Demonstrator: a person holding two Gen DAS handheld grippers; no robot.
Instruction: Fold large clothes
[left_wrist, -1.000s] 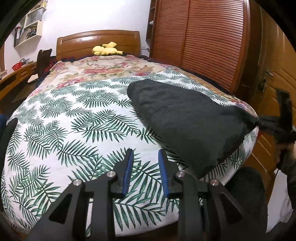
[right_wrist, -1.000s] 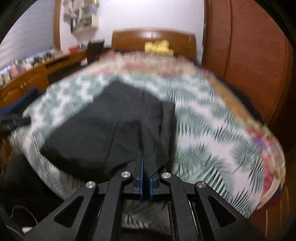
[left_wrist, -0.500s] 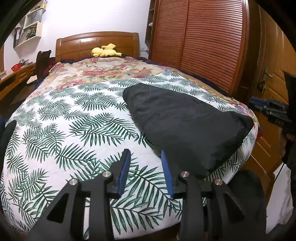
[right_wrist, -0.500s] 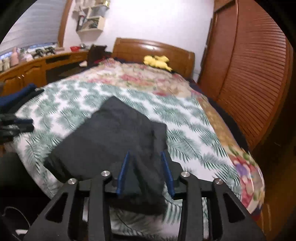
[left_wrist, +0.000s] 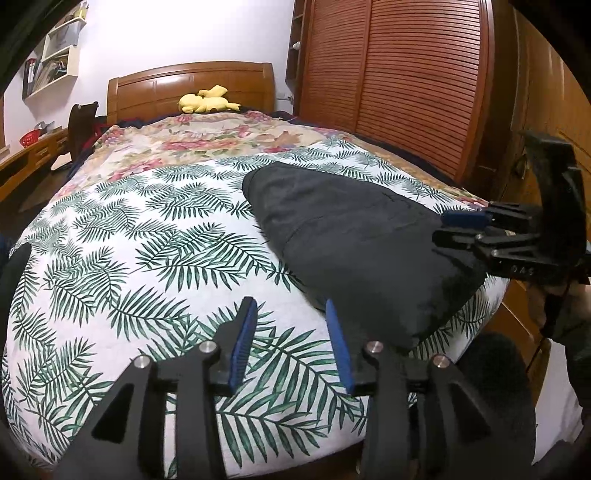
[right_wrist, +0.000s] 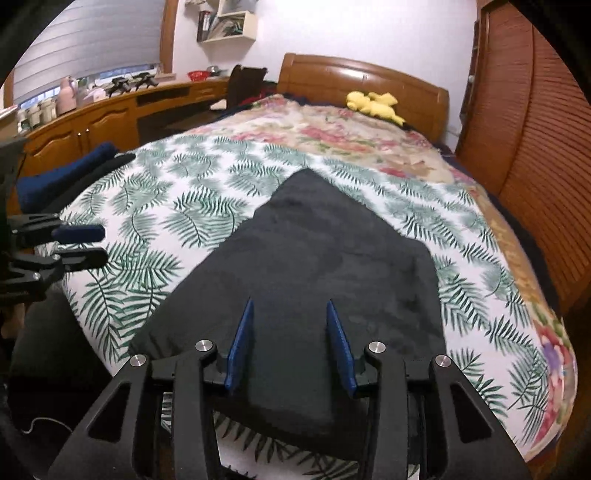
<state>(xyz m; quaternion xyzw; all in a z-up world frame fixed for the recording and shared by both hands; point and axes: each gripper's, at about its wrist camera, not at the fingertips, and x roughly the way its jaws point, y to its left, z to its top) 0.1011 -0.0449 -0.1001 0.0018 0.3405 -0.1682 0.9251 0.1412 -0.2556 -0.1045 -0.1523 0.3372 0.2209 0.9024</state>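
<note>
— Where's the folded black garment (right_wrist: 325, 266)?
— Flat on the palm-leaf bedspread (left_wrist: 140, 258), near the bed's foot.
— Grippers?
— Right gripper (right_wrist: 290, 332) spread above it, jaws just opened, pinching nothing. Left gripper (left_wrist: 291, 332) likewise parted over bare bedspread.

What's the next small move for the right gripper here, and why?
Probably lower the right gripper onto the near edge of the dark garment and close. Its jaws have just been opening and now stand apart above the cloth, pinching nothing. The garment lies flat, seemingly part-folded, on the leaf-print bedspread. The left gripper is also open over bare bedspread, so neither holds fabric.
</note>
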